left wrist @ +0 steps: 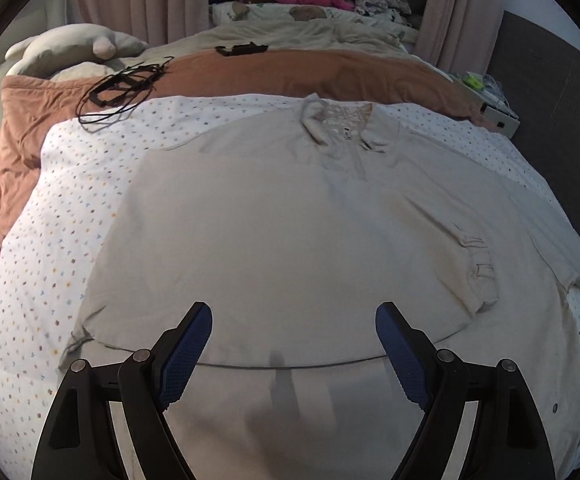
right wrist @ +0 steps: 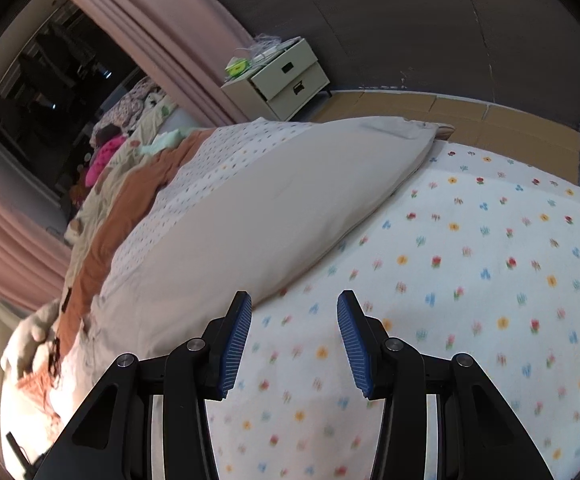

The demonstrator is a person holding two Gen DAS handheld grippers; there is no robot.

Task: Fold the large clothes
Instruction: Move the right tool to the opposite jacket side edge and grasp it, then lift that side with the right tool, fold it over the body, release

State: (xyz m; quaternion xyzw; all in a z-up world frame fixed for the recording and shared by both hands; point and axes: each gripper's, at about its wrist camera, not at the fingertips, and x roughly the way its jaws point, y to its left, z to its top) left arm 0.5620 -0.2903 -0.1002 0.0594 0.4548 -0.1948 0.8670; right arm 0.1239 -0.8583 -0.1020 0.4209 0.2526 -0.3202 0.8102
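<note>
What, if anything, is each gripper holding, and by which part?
Nothing is held. The left gripper has its jaws wide open above the beige shirt; the right gripper is open over the floral sheet.

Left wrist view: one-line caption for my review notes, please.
Open left claw, holding nothing, above a beige collared shirt spread flat on a white flower-print bedcover.

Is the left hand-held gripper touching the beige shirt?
Apart. In the left wrist view the left hand-held gripper has its pads spread wide above the beige shirt, with nothing pinched between them.
</note>
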